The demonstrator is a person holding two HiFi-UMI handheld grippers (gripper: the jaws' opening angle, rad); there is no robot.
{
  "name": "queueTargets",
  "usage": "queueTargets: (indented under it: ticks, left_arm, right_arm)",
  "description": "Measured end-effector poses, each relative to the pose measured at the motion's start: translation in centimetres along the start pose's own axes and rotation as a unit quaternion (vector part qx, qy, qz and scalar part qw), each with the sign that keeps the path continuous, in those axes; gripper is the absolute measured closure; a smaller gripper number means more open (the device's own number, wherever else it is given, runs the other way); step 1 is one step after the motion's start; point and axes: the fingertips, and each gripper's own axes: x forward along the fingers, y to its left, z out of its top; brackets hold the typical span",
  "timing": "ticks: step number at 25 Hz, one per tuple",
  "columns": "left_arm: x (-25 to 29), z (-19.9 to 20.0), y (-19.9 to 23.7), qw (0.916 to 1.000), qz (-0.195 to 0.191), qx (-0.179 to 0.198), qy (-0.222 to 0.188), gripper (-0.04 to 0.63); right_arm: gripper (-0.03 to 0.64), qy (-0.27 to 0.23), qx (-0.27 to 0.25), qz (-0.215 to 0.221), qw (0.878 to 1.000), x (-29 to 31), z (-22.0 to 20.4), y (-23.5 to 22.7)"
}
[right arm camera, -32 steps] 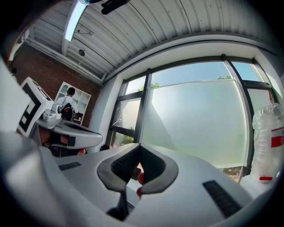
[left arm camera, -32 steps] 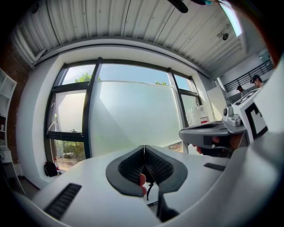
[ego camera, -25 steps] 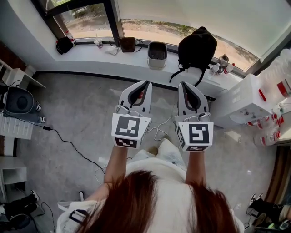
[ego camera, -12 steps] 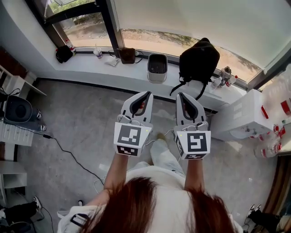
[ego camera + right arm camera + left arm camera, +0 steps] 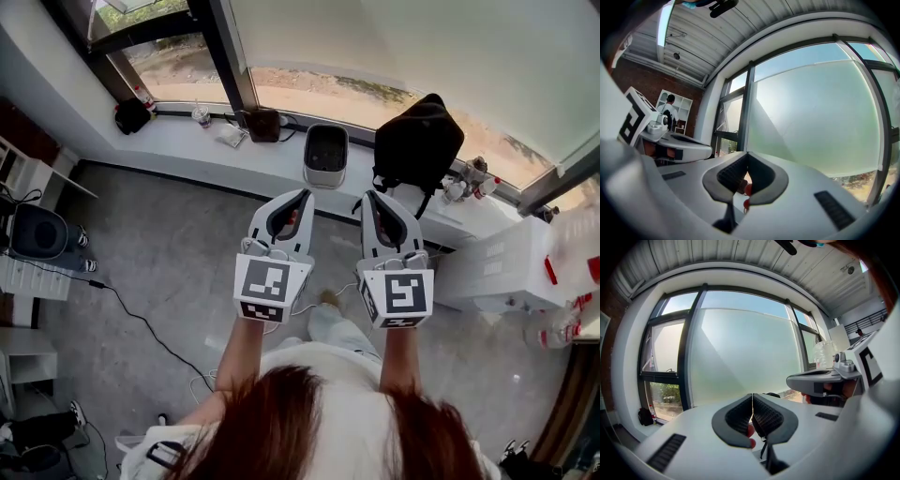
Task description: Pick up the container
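The container (image 5: 325, 155) is a white rectangular bin with a dark inside, standing on the window sill (image 5: 187, 141) ahead of me. A black backpack (image 5: 417, 141) stands just right of it. My left gripper (image 5: 298, 197) and right gripper (image 5: 371, 199) are held side by side at chest height, well short of the sill, and point toward the window. Both are shut with nothing between their pads. In the left gripper view the left gripper (image 5: 753, 395) shows its jaws closed against the frosted glass. The right gripper view shows the right gripper (image 5: 747, 154) closed the same way. The container is hidden in both gripper views.
Also on the sill are a small black bag (image 5: 132, 114), a cup (image 5: 201, 114), a brown bag (image 5: 265, 122) and bottles (image 5: 469, 178). A white cabinet (image 5: 497, 267) stands at the right. A cable (image 5: 141, 319) crosses the grey floor, and a dark appliance (image 5: 37, 232) sits at the left.
The sill, container and backpack have drifted down the head view and closer as I move toward the window. Both grippers stay shut, side by side.
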Motion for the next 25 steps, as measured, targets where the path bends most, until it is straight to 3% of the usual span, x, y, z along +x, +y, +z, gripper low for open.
queueTargets:
  ticks: [11,19,25]
  left_arm:
    - [8.4,-1.1,1.2,0.9993,0.038,0.006,0.003,0.578]
    - [11.1,-3.0,3.0,0.9981,0.059,-0.004,0.013,0.578]
    - [13.4,-4.9,5.2,0.9978,0.063,-0.001,0.019,0.578]
  right_arm:
    - [0.592,-0.013,-0.021,0.004,1.000,6.7,-2.4,-6.7]
    - [0.592,0.007,-0.021,0.027,0.999,9.9,-5.3,-7.2]
    - [0.592,0.008,-0.048,0.005,0.999,12.8,-7.1,-7.8]
